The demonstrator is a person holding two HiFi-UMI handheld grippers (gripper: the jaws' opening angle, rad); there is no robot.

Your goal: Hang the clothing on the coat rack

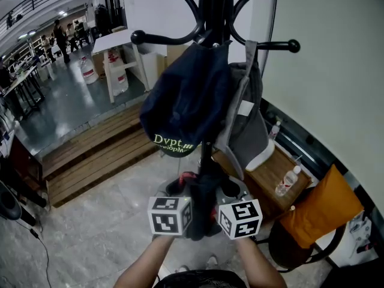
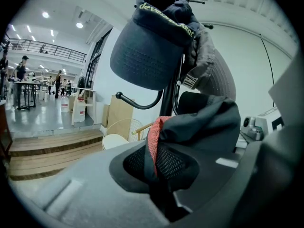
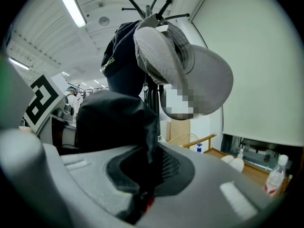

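Both tongs sit side by side just below the camera, each pinching one edge of the same bunched black garment (image 1: 201, 204). The left tongs (image 1: 183, 192) hold the side with red mesh trim, the right tongs (image 1: 223, 194) the other. The bundle spans crosswise between them, close in front of the coat rack (image 1: 213, 5) pole, below the navy cap (image 1: 186, 101) and grey cap (image 1: 249, 125). A bare knobbed hook (image 1: 161, 39) lies well above and leftward, so the left hand is probably slightly nearer.
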